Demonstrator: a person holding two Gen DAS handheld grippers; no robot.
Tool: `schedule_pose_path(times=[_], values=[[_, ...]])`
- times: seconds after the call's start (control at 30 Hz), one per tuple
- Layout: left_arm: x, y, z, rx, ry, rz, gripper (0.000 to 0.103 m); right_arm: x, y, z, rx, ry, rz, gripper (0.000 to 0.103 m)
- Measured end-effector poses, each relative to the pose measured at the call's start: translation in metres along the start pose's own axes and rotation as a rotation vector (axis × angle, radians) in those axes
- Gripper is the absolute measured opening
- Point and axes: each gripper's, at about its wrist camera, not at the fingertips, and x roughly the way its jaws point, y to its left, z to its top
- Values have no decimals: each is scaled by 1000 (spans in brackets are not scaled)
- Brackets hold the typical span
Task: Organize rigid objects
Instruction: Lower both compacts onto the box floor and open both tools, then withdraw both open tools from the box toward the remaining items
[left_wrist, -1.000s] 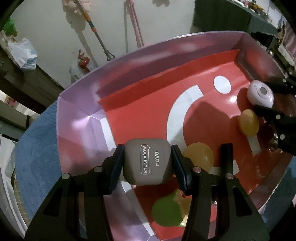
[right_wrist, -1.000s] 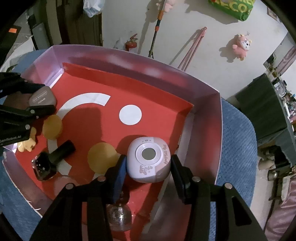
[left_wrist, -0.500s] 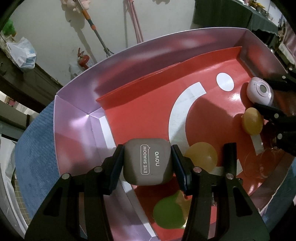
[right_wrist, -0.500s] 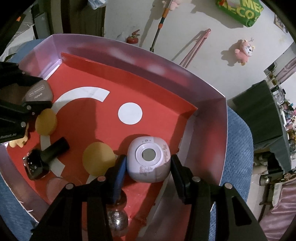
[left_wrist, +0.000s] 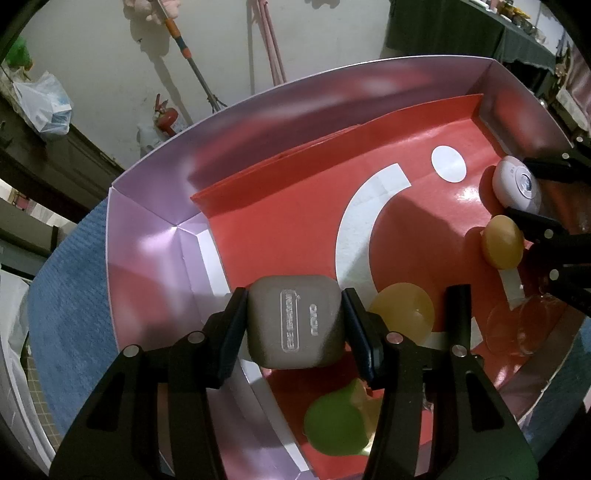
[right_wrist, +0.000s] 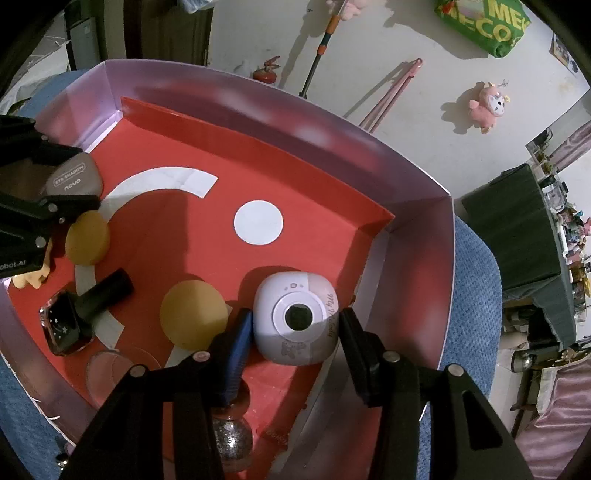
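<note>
Two hand-held grippers clamped: left (left_wrist: 293, 326) on eyeshadow case (left_wrist: 293, 325), right (right_wrist: 295, 326) on white compact (right_wrist: 295, 317); glitter bottle (right_wrist: 231, 439) half hidden.

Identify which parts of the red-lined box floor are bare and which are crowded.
Bare: the red floor along the far wall, around the white dot and arc. Crowded: the near edge, with tan discs, dark bottle, glitter ball.

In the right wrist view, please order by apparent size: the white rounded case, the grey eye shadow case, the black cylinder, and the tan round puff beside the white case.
1. White rounded case, largest, though nearest the camera.
2. Tan round puff.
3. Grey eye shadow case and black cylinder: look alike; the grey case is partly hidden, so I leave them unranked.
</note>
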Motion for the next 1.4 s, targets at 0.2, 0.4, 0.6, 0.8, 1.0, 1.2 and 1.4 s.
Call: schedule_pose_path(times=[0.2,0.4,0.6,0.8,1.0,1.2,1.4], values=[[0,-1,-2,1,-2,4,50,1,0,0,3,2,-1,51],[-7,-1,-3,-6,-19,19,52,-1,-3,-1,13,-2,-1,56],[-28,3,-6,-44,-82,4,62,-8,-9,-2,29,-18,9,60],[-55,9,-12,-80,-155,-30,68,-27,-13,-6,35,-58,12,65],[-91,17,-27,-129,-256,-66,70,-66,-18,-15,65,-156,40,72],[-137,16,-57,-184,-410,-78,82,-118,-21,-38,97,-297,55,84],[-179,2,-98,-198,-570,-56,88,-165,-13,-67,134,-435,80,92]])
